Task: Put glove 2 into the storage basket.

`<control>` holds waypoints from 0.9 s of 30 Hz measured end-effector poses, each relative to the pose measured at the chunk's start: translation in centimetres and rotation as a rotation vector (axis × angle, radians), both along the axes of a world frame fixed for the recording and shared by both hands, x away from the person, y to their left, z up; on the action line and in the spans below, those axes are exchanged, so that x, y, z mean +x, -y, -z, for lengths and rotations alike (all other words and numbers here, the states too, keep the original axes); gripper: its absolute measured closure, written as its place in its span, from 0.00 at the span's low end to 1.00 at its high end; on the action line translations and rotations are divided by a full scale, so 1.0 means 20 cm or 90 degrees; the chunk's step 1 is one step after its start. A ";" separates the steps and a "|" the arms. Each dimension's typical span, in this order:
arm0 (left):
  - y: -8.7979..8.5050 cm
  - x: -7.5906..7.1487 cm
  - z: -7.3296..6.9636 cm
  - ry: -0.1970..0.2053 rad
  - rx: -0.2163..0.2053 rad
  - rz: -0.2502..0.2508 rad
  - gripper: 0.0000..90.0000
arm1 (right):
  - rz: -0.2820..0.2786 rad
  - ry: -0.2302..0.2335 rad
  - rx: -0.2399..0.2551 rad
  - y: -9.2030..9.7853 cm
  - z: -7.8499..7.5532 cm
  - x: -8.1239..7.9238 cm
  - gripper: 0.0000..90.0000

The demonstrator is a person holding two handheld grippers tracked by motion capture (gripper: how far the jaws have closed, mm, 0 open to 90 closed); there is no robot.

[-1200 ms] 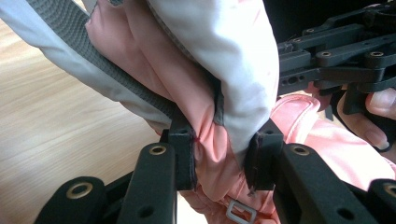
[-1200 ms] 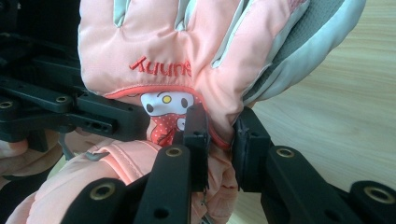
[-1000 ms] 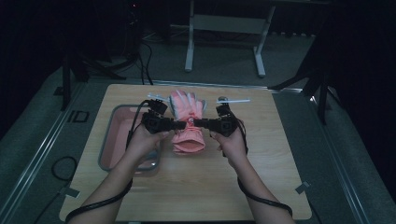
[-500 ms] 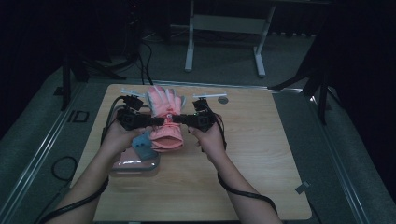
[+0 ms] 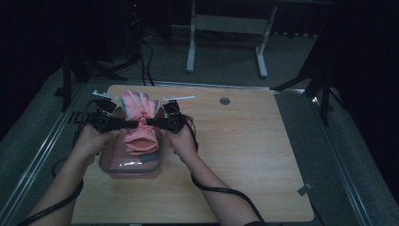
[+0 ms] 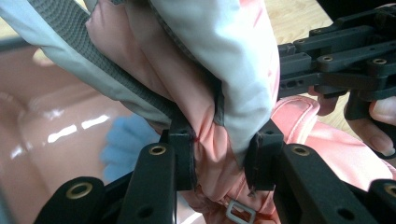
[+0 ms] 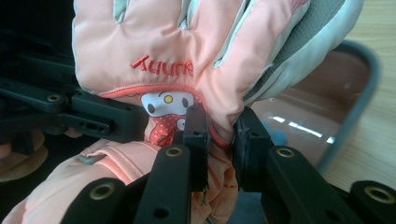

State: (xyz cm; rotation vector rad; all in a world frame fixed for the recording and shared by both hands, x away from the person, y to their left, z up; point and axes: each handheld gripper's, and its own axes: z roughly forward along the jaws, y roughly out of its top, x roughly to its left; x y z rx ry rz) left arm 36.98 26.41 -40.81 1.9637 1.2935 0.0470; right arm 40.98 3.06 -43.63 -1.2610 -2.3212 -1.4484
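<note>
A pair of pink padded gloves with grey and white trim hangs between both grippers over a pink-tinted container at the table's left. My left gripper is shut on the gloves' wrist from the left; the pink fabric is bunched between its black jaws. From the right, my right gripper is shut on the same wrist, pinching fabric beside a cartoon patch. The glove fingers point away from me, the cuffs droop toward the container. A blue thing lies inside the container.
The wooden table stretches bare to the right, with a round grommet near its far edge. The container's grey rim shows behind the right jaws. Cables trail from the grippers toward me. A metal stand is on the floor beyond.
Both hands have carried the gloves leftward, from the table's middle to above the container. The grip on the gloves has stayed the same.
</note>
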 end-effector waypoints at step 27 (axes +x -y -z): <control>-0.07 -0.04 0.33 -0.091 0.012 -0.004 0.75 | -0.039 0.014 -0.188 -0.21 0.24 -0.09 0.84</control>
